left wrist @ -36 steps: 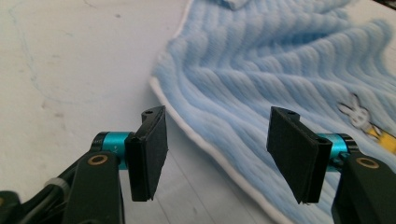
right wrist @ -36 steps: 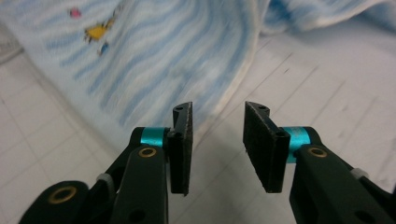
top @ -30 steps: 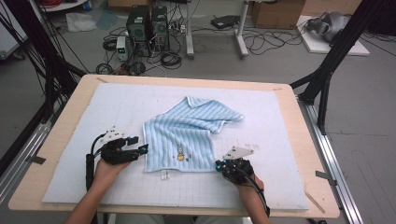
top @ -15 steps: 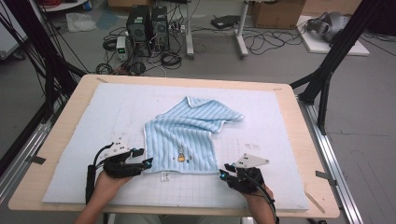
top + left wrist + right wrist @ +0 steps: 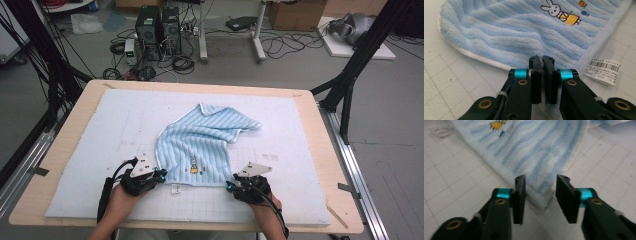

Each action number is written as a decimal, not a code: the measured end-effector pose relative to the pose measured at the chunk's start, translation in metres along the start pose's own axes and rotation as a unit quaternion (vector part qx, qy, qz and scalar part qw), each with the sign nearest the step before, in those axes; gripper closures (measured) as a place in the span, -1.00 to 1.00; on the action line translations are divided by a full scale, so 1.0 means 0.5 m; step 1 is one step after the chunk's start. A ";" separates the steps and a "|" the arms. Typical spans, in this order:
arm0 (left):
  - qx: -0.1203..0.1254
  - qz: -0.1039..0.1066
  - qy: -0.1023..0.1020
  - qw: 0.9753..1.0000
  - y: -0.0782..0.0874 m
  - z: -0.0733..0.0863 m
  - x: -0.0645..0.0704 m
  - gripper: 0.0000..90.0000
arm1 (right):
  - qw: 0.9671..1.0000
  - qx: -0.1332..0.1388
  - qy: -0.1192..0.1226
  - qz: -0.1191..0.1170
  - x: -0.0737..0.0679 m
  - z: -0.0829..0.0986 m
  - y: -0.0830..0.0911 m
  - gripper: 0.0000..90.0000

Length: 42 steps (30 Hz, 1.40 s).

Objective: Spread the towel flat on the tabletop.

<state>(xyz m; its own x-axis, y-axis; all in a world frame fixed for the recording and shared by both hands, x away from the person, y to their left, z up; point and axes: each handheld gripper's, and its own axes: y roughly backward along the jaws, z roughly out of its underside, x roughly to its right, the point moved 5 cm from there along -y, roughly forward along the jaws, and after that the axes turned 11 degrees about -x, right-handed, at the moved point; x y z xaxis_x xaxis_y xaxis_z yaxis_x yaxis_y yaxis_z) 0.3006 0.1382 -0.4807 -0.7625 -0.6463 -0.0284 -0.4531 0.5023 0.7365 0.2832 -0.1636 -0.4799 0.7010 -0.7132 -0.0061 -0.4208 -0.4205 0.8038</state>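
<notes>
Where both tongs meet its near hem, the towel (image 5: 200,145) lies rumpled — soft ribbed terry in pale blue stripes, a stitched rabbit (image 5: 559,12) just beyond the left gripper (image 5: 542,60), whose jaws pinch one corner; the right gripper (image 5: 540,181) gapes narrowly around the other corner — a barcode tag (image 5: 604,71) beside.

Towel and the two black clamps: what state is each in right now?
Towel: lying on the mat, partly folded over, rumpled at the far corner.
Left gripper: shut on the towel's near corner.
Right gripper: open, jaws apart around the other near corner.
Label: flat on the mat.
</notes>
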 end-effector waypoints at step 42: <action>0.109 0.068 0.076 0.989 0.078 -0.019 -0.049 0.02 | 0.998 0.043 -0.039 -0.010 0.027 -0.005 0.058 0.19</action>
<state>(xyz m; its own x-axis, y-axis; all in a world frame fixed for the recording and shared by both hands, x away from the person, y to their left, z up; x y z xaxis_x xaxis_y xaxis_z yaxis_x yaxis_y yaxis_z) 0.3062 0.1679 -0.4449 -0.7529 -0.6346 0.1747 -0.4527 0.6919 0.5625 0.2819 -0.1839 -0.4549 0.6652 -0.7433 -0.0708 -0.4565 -0.4799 0.7492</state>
